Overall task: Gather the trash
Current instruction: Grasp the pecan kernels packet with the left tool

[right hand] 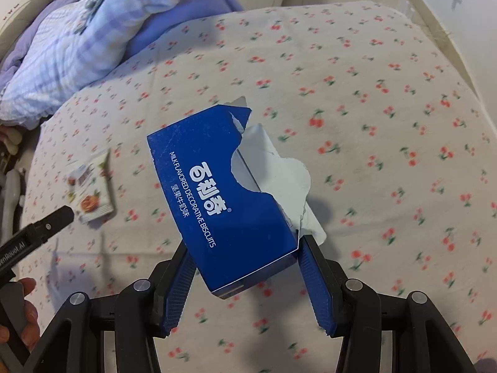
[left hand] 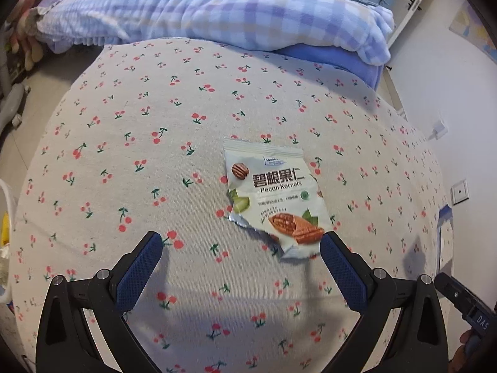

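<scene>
We hold the blue biscuit box (right hand: 223, 199) tight in our right gripper (right hand: 243, 245); its fingers (right hand: 316, 283) squeeze the box on both sides, up above the bed (right hand: 388, 93); the box top is torn open. Our left gripper (left hand: 240, 245) has its fingers (left hand: 139, 270) spread wide with nothing in them; the white nut packet (left hand: 270, 195) lies flat on the cherry sheet just in front, near the right finger tip. A checked blanket (left hand: 217, 9) sits at the far end.
</scene>
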Available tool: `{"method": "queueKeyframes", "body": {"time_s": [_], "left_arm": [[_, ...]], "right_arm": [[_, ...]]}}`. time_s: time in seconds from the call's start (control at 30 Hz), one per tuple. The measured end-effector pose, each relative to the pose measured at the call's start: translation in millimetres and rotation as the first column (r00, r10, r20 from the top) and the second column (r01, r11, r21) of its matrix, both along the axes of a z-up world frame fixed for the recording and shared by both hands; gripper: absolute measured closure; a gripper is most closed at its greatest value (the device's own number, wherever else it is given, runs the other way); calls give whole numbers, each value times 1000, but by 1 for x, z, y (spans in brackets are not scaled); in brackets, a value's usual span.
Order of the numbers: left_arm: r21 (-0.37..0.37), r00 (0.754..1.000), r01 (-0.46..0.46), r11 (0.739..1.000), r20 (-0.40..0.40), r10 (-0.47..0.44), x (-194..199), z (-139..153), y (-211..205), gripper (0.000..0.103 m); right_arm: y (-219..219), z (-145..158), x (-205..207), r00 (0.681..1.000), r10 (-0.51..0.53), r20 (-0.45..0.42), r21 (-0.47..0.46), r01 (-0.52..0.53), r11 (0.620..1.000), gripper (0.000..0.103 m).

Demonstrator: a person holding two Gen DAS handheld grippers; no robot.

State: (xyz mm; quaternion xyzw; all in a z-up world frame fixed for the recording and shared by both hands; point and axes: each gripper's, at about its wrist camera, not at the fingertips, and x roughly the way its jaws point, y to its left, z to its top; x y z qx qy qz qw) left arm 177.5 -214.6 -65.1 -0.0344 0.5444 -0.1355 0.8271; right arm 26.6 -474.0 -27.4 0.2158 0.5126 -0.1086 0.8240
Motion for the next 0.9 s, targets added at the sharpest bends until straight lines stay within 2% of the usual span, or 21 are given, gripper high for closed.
{"method": "queueKeyframes", "body": {"time_s": [0.23,0.5,0.67,0.73,0.77,0.8,0.9], "left_arm": [[-44,999,-36,998,24,37,8,-5,-16,3],[25,999,-10,1000,46,8,8,-9,-53,4],[132,995,-9,991,102,-5,5,-12,-64,20],[125,994,-8,992,111,-6,3,-11,-61,23],[124,993,-6,992,116,-8,3,-11,-59,27],[131,992,-6,991,122,-10,2,-10,-58,36],[118,993,19,993,111,-32,0,-7,-52,46]], "right_arm": [[-14,-8,1,999,-51,-14,74,52,996,45],[-10,-6,6,999,-37,-11,69,38,997,45],[-11,-9,6,999,-42,-21,70,43,997,45],[-11,-9,6,999,-39,-20,68,40,997,45],[-11,-8,6,999,-37,-19,66,38,997,45],[-10,-7,6,999,-35,-17,64,36,997,45],[-10,-7,5,999,-34,-14,61,35,997,45]]}}
